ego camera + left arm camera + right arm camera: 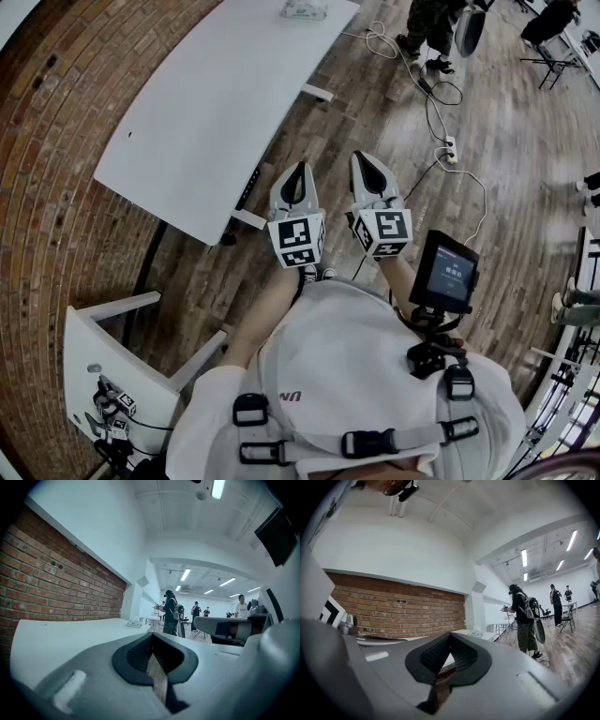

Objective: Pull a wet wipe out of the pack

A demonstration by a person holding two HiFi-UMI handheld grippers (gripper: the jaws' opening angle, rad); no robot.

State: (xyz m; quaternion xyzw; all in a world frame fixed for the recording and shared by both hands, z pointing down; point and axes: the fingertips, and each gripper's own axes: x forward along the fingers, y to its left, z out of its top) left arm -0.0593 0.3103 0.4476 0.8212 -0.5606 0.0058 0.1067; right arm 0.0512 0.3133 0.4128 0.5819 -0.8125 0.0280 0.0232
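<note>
The wet wipe pack (305, 9) lies at the far end of a long white table (206, 122). It shows as a small pale pack (134, 624) in the left gripper view and again as a pale pack (476, 633) in the right gripper view. My left gripper (298, 171) and right gripper (367, 161) hang side by side in the air beyond the table's near corner, far short of the pack. Both are shut with nothing between the jaws, and the tips meet in the left gripper (151, 637) and right gripper (450, 637) views.
Cables and a power strip (450, 148) run over the wooden floor on the right. A person (431, 28) stands at the far end. A second white table (94, 361) with small gear sits at the near left. A brick wall (51, 588) flanks the long table.
</note>
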